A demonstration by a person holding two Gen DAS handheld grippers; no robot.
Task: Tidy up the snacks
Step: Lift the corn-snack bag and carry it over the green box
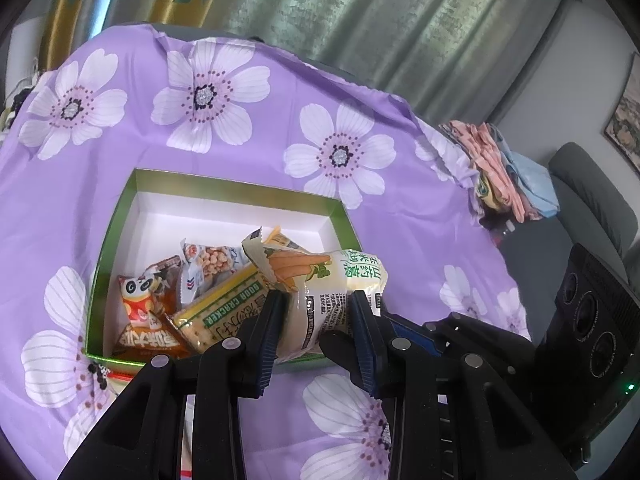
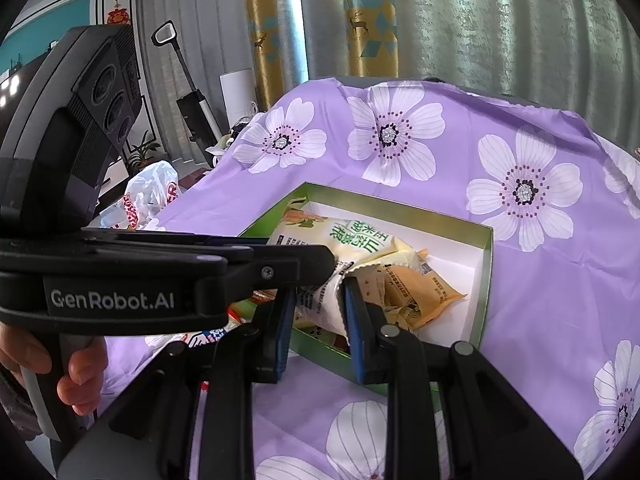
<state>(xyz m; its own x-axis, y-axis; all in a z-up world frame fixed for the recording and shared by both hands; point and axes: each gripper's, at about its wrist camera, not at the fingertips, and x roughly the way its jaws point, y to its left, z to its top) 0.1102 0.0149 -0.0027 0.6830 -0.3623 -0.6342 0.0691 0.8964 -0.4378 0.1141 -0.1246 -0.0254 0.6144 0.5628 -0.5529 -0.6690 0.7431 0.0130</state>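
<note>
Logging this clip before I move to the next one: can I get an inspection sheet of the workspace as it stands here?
Surface: table under a purple floral cloth, wrinkled at the far edge.
Job's things: green box holding a panda snack, a peanut pack, a soda cracker pack and an orange packet; a cream snack packet held over the box's near edge.
Clutter: folded cloths at the table edge; plastic bag beside it.
Grippers: left tongs shut on the cream snack packet; right tongs closed around its other end.
Cables: nothing seen.
Surroundings: curtains, upright vacuum, grey chair.
</note>
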